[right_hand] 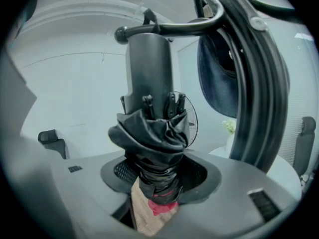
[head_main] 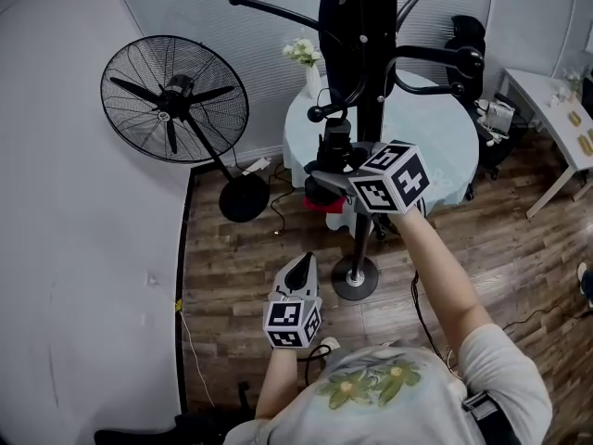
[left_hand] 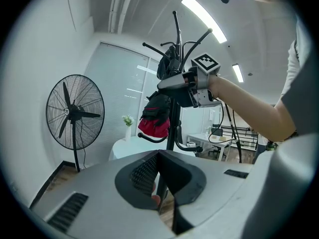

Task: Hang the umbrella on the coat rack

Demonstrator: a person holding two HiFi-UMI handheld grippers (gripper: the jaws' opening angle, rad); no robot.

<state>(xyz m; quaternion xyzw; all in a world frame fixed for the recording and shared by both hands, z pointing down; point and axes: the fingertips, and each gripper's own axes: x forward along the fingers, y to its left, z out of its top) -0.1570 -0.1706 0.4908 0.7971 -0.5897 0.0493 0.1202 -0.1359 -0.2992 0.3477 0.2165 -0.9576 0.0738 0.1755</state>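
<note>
My right gripper [head_main: 332,180] is shut on a folded black umbrella [right_hand: 152,133] round its bunched fabric. The umbrella's thick black handle [right_hand: 149,68] points up, just under a ball-tipped hook [right_hand: 164,30] of the black coat rack [head_main: 371,109]. In the left gripper view the right gripper [left_hand: 172,86] holds the umbrella [left_hand: 167,66] against the rack's pole. My left gripper [head_main: 298,269] hangs lower, in front of the rack's round base [head_main: 355,278]. Its jaws are shut with nothing between them [left_hand: 158,156].
A dark garment [head_main: 357,17] hangs on the rack's top and a red and black bag [left_hand: 154,117] lower down. A standing fan [head_main: 174,100] is at the left. A round clothed table [head_main: 445,165] with a flower vase [head_main: 306,58] stands behind, a white desk [head_main: 556,109] at right.
</note>
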